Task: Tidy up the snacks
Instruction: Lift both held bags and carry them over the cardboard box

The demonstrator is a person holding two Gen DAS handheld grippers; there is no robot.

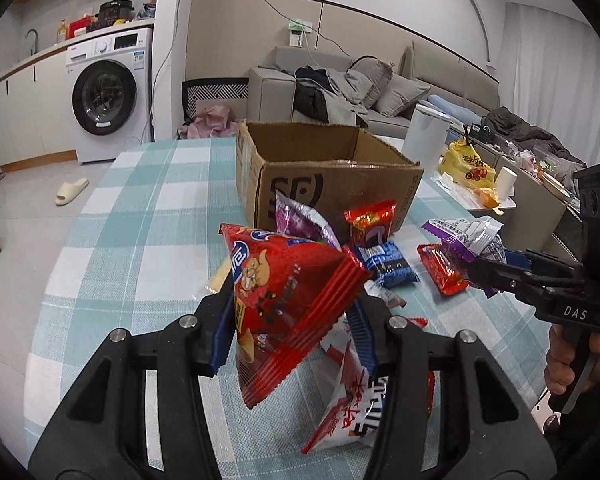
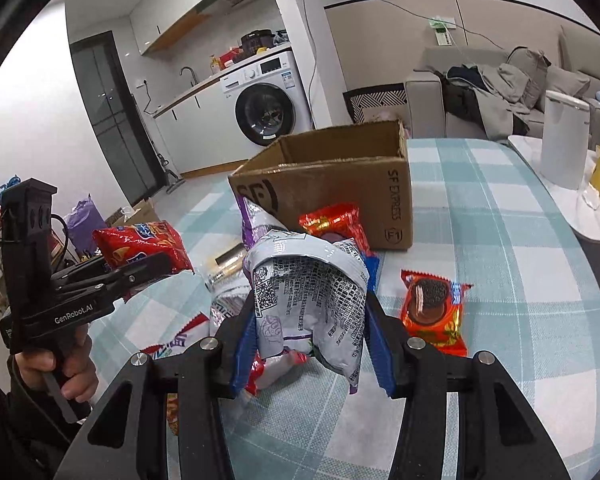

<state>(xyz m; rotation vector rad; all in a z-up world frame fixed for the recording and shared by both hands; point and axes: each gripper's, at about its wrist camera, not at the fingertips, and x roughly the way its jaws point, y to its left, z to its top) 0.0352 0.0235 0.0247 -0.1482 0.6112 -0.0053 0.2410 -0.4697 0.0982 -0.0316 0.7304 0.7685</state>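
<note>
**Operator A:** With both packets clear of the desk (image 1: 148,216), confirm grip status.

**Operator B:** Left tool (image 1: 296,322): jaws nearly closed, clamped on the red chip bag (image 1: 284,300). Right tool (image 2: 310,328): jaws nearly closed, clamped on the silver-purple packet (image 2: 308,292). Both hang above the snack pile, near the cardboard box (image 1: 328,168).

**Operator A:** Failure risks?

**Operator B:** Both packets are soft and air-filled. The red bag is pinched by one corner region and may swing or slip free. The silver packet is crumpled in the jaws; its loose end could catch the box wall during transfer. The two tools are close together, so collision is possible.

**Operator A:** Container status?

**Operator B:** Box is open-topped and upright. No contents are visible inside; the floor is hidden. The remaining snacks lie on the desk.
</note>
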